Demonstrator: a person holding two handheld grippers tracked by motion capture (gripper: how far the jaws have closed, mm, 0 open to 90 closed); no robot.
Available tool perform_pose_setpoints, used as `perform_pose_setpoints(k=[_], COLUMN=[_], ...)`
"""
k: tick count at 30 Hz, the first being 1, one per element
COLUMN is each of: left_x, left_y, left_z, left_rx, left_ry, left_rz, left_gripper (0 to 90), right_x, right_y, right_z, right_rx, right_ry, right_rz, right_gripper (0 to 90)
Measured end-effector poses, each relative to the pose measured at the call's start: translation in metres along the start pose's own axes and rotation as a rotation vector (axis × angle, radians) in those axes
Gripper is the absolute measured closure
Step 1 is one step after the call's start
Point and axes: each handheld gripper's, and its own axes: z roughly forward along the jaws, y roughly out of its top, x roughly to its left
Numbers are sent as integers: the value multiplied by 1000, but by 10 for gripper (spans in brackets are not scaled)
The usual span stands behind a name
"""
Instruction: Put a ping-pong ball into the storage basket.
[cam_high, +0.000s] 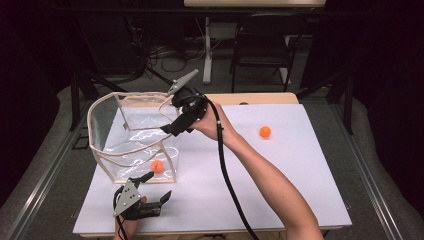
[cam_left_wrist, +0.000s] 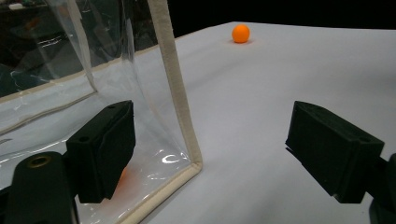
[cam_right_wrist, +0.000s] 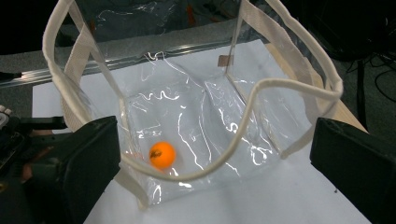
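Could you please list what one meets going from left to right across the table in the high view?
Clear bag → left gripper → right gripper → orange ball on the table.

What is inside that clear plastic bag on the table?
One orange ball lies on the floor of the clear bag, near a front corner. The walls are see-through, so nothing else shows inside; glare hides small patches of the floor.
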Motion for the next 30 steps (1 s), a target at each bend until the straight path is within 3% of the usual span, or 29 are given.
perform_pose_setpoints(k=[16,30], left_x=[0,2], left_y=[0,-2], left_z=[0,-2], left_rx=[1,-5], left_ry=[-1,0], left_rz=[3,-9], left_gripper=[158,157], right_x=[-15,-19], right_y=[-49,-104], right_z=[-39,-50], right_rx=[-60,-52], right_ry=[-63,-107], right_rz=[46,85], right_gripper=[0,0])
